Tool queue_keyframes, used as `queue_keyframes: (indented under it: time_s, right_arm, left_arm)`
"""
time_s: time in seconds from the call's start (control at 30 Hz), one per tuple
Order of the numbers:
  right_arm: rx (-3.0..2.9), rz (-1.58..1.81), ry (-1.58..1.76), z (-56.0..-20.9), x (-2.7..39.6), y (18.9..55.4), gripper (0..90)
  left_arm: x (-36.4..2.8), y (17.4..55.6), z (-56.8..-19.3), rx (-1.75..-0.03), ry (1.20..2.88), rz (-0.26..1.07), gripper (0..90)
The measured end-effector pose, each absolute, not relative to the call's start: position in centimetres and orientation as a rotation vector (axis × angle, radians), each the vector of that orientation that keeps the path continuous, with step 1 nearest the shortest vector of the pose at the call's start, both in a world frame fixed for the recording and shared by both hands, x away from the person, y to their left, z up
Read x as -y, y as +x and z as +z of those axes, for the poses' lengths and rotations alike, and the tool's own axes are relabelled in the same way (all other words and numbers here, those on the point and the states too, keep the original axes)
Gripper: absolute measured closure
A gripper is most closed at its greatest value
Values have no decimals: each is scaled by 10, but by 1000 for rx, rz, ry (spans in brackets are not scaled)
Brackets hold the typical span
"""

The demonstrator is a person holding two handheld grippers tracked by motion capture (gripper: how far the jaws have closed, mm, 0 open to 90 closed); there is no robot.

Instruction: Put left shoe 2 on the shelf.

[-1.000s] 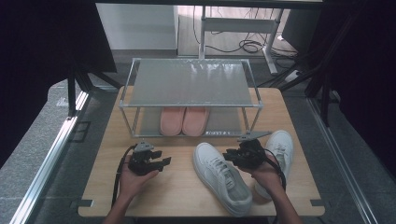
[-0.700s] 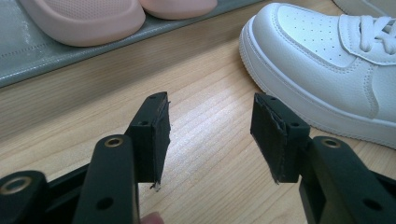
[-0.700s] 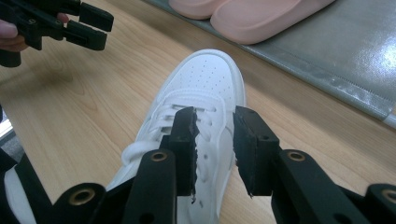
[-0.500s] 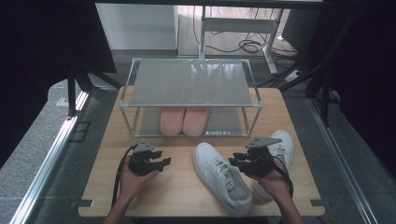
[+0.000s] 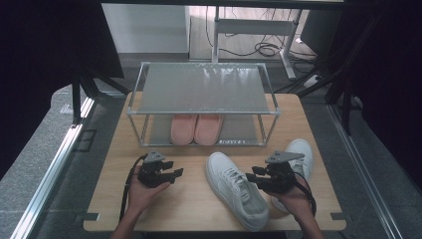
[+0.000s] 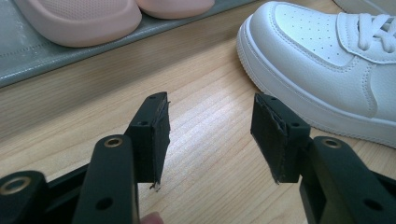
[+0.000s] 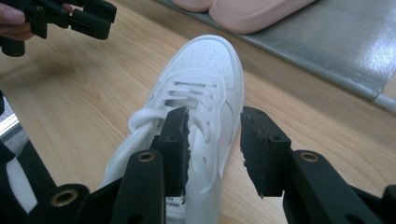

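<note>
White sneaker (image 5: 238, 189) lies near the desk's front edge; right gripper (image 5: 255, 177), jaws just opening, holds nothing beside its collar. Left gripper (image 5: 175, 173) is open. A shallow collar grip could slip when lifted.

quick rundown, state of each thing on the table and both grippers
left gripper: open, nothing between the jaws, above bare table
right gripper: jaws have just been opening, apart, over the near sneaker's side
near sneaker: upright on the table, laced
far sneaker: upright, partly behind the right gripper
pink slippers: side by side on the rack's lower shelf
rack: top shelf bare
</note>
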State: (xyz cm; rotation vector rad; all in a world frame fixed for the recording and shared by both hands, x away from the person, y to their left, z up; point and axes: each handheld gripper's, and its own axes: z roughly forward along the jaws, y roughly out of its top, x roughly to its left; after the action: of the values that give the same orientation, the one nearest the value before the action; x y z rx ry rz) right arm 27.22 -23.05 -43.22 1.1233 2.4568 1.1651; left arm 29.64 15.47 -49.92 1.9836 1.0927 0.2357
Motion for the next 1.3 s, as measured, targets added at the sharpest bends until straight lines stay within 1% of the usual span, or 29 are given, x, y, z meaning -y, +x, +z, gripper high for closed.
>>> queue_keyframes:
  time_s: [0.3,0.47,0.63,1.1,1.3]
  right_arm:
    - [-2450,1170,1137,-433,237,263,607]
    - [-2445,1168,1147,-435,240,259,569]
    - [-2460,1156,1146,-437,238,257,555]
    - [-2490,1067,1161,-447,221,262,548]
    - [-2512,996,1181,-452,211,266,564]
  left_arm:
    - [-155,297,-499,-1096,1985,233,475]
    - [-155,297,-499,-1095,1986,231,475]
    - [-155,297,-500,-1097,1986,230,474]
    - [-155,297,-500,-1095,1987,228,474]
    - [-156,297,-500,-1095,1985,228,474]
